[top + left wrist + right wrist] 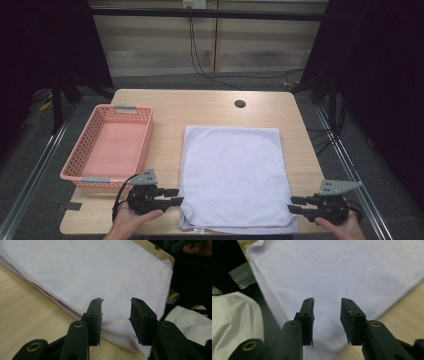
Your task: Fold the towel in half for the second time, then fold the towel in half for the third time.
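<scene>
- Right, wooden table (210, 107), the landmark: folded white towel (232, 175) lies flat on it, right of centre, its near edge at the table's near edge.
- Pink basket (145, 132) sits on the table's left part, apart from the towel.
- Left gripper (176, 196) at the towel's near left corner, jaws apart, nothing clamped.
- Right gripper (295, 205) at the towel's near right corner, jaws apart too, towel just ahead, not gripped.
</scene>
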`<state>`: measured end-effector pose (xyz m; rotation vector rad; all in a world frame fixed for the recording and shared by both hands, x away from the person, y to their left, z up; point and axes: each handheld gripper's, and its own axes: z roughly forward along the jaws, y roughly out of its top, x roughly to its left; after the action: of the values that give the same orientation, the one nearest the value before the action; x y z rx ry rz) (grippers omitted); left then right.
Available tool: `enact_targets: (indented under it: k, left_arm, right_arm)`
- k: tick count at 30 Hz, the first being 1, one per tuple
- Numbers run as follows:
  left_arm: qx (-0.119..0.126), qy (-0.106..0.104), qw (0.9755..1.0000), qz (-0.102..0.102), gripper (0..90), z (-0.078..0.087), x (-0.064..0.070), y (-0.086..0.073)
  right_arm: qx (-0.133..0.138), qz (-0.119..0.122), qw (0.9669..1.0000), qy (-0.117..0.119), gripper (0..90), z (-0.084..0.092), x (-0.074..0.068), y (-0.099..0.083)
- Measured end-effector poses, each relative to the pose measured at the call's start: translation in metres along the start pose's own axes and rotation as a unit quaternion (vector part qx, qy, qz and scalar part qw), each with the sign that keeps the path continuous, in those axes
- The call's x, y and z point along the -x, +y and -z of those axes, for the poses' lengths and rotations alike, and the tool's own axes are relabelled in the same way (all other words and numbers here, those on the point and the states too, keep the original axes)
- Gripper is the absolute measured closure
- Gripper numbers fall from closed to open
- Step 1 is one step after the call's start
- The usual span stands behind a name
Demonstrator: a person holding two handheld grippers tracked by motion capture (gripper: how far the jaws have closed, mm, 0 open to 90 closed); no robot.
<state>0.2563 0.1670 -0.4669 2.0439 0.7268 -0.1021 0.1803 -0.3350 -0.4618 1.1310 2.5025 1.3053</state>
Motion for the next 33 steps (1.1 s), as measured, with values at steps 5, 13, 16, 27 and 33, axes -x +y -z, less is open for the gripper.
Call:
enact_targets:
  k: [5, 13, 16, 27, 33]
  left_arm:
    - [-0.022, 0.023, 0.9995, 0.002, 62.7, -0.028, -0.018, 0.023]
    - [-0.027, 0.055, 0.998, 0.017, 61.0, -0.067, -0.052, 0.052]
    - [-0.037, 0.064, 0.9971, 0.019, 61.6, -0.077, -0.062, 0.053]
    - [-0.03, 0.086, 0.9958, -0.005, 64.7, -0.083, -0.064, 0.043]
    - [-0.034, 0.081, 0.9959, -0.018, 64.8, -0.082, -0.053, 0.037]
  right_arm:
    - [0.026, 0.005, 0.9994, -0.023, 60.6, -0.019, 0.01, 0.022]
    - [-0.005, 0.0, 0.999, -0.044, 52.9, -0.07, 0.034, 0.053]
    - [-0.027, -0.006, 0.9979, -0.059, 51.8, -0.086, 0.048, 0.063]
    - [-0.049, -0.017, 0.9956, -0.078, 49.2, -0.115, 0.068, 0.07]
    - [-0.054, -0.01, 0.9949, -0.084, 48.9, -0.11, 0.062, 0.064]
